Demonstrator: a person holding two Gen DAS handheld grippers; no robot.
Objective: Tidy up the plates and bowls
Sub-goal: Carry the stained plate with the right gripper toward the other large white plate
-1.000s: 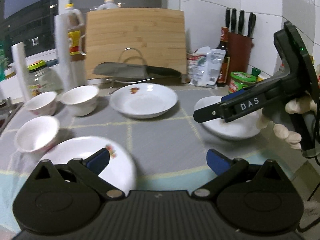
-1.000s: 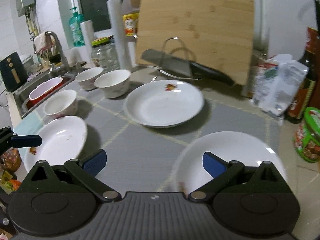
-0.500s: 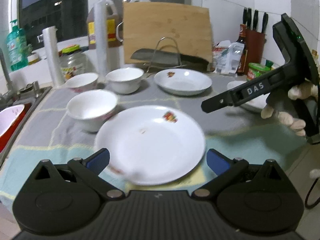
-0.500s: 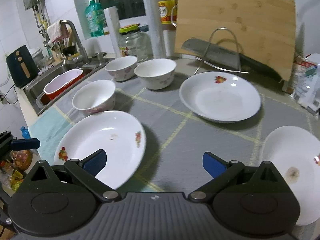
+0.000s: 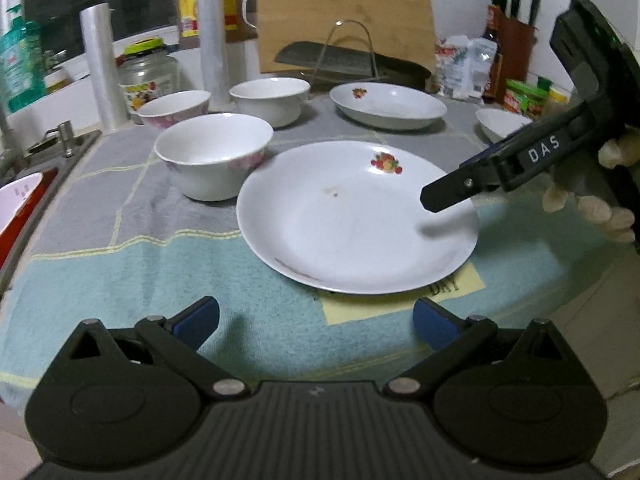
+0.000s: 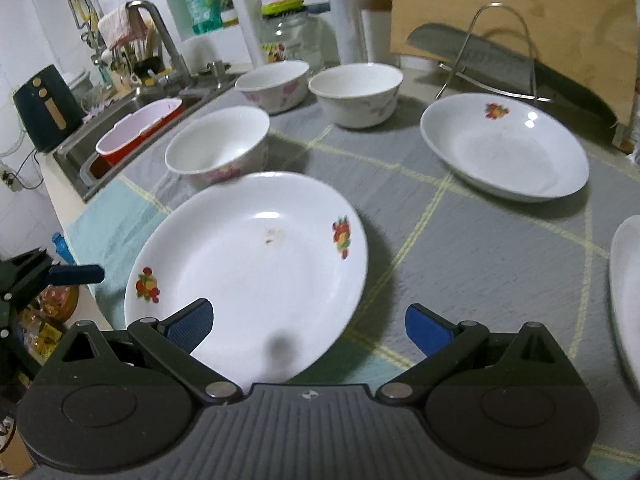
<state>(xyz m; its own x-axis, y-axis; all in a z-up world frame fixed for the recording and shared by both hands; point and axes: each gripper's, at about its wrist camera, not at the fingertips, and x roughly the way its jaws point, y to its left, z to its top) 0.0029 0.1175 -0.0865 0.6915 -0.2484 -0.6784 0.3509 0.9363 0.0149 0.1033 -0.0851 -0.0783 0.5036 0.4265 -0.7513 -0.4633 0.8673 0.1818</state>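
Both grippers empty, nothing lifted yet. Target, by my reading: the shallow white ceramic plate with fruit decals (image 5: 356, 216), lying flat on the grey-and-teal checked cloth (image 5: 120, 280) at centre of the left wrist view and lower centre of the right wrist view (image 6: 248, 268). Left gripper (image 5: 316, 316) sits low in frame, blue-padded jaws spread wide, just short of the plate's near rim, not touching. Right gripper (image 6: 308, 320) also has its jaws wide apart, with the plate's rim lying between and under them; in the left view its black finger hangs over the plate's right edge at middle right. White bowl with pink flowers (image 5: 214, 156) stands just beside the plate at upper left, possibly touching the rim; cannot tell. Two more white bowls (image 6: 316, 88) sit behind it, a second fruit-decal plate (image 6: 504, 148) at upper right, and a third white plate (image 6: 626, 300) cut off at the right edge. Judgement: one gripper should take the rim where it is free, away from the bowl. Come in low and nearly level, one pad under the lip and one above, close firmly since glazed ceramic is slick, then lift slightly before carrying. Risk: a shallow bite lets the plate tilt and slide out.
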